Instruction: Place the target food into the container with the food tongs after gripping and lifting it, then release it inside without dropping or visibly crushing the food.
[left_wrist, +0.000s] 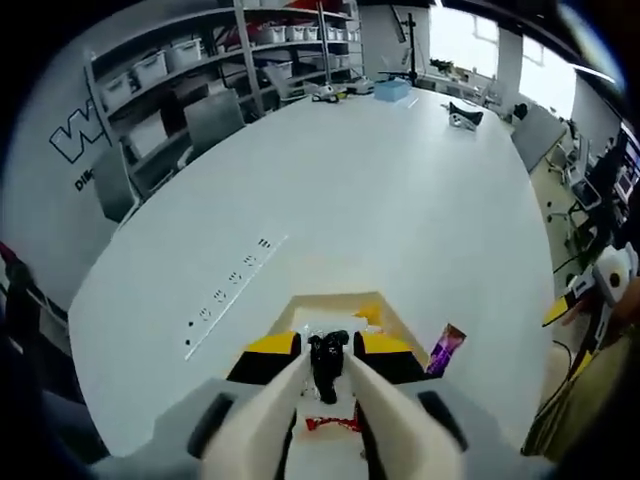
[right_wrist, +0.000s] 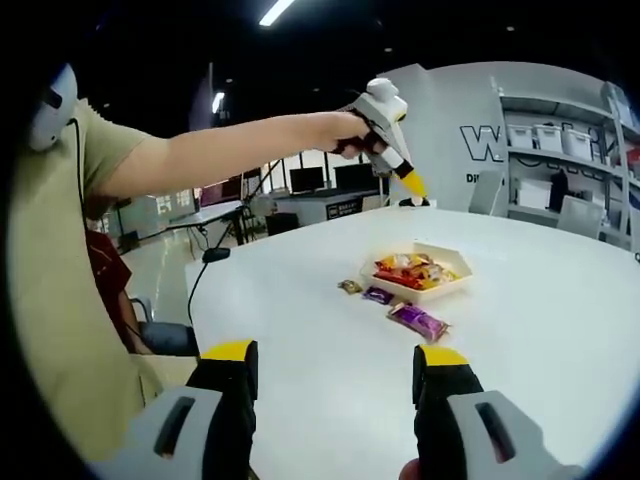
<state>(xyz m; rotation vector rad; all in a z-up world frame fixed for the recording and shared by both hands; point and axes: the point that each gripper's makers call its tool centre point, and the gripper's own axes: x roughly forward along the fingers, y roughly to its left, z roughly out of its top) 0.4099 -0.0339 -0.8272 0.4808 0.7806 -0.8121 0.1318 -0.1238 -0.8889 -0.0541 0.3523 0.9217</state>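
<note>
Snacks in bright wrappers fill the shallow cream container (right_wrist: 418, 278) that sits on the white surface (right_wrist: 540, 330) ahead of your right hand-held gripper (right_wrist: 336, 385). Its two yellow-tipped jaws stand wide apart with nothing between them, well short of the container. Beside the container, on the side nearer you, three loose pieces lie on the surface: a small gold-wrapped one (right_wrist: 349, 287), a small purple one (right_wrist: 377, 295) just next to it, and a longer purple packet (right_wrist: 419, 321) closest to your right jaw. Your left hand-held gripper (right_wrist: 385, 120) shows in the right gripper view raised high above the container at the end of your outstretched arm (right_wrist: 220, 155), its yellow tip pointing downward. In the left gripper view that same left hand-held gripper (left_wrist: 325, 350) looks steeply down; its jaws are drawn close together around the pale arms of the food tongs (left_wrist: 300, 415), which run back toward the camera, so it is clamped on them. A dark clip-like part sits between the jaws, and you cannot tell from this view whether the tongs hold any food. Below the jaws the container's pale rim (left_wrist: 330, 303) is visible, with a purple packet (left_wrist: 446, 348) on the surface to its right. Shelving with white bins (left_wrist: 200, 60) lines the far wall.
</note>
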